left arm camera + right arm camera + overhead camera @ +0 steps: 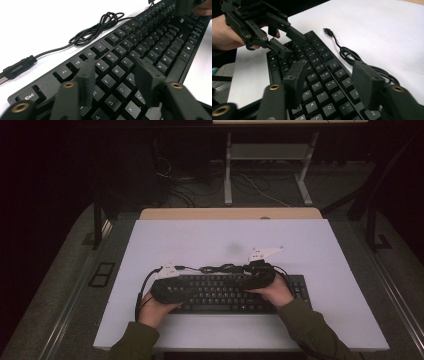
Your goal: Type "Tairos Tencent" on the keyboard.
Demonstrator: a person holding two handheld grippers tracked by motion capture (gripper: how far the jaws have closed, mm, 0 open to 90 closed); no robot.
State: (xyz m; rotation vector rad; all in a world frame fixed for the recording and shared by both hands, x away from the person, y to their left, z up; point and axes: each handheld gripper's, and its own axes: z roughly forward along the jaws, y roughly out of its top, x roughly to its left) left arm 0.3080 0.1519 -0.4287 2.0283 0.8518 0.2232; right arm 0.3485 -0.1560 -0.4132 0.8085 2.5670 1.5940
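— What is sitting on the table (150, 330), counted out?

— One black keyboard (227, 295), lying flat at the near edge of the white tabletop, and one black cable (97, 27) trailing from it, its slack bunched in a loose coil just beyond the keyboard's far edge and its single USB plug (327, 30) resting on the white surface past the coil. Two grippers are hovering over the keyboard, one in each of the person's hands.

— How are the hands posing?

— Both forearms, in olive sleeves, are coming in from the near side of the keyboard. The left gripper (115, 77) is hanging over the keyboard's left end, its jaws pointing along the rows above the Q-W-E-R letters (the Esc key is showing at the corner closest to it). The right gripper (327, 80) is hovering over the keyboard's right half, pointing back toward the left one.

— And the tools themselves?

— Each pair of jaws is standing spread apart, with keys showing through the gap, and is gripping nothing. From the right gripper view, the left gripper's fingertips are sitting close above the keys; whether they are touching is unclear.
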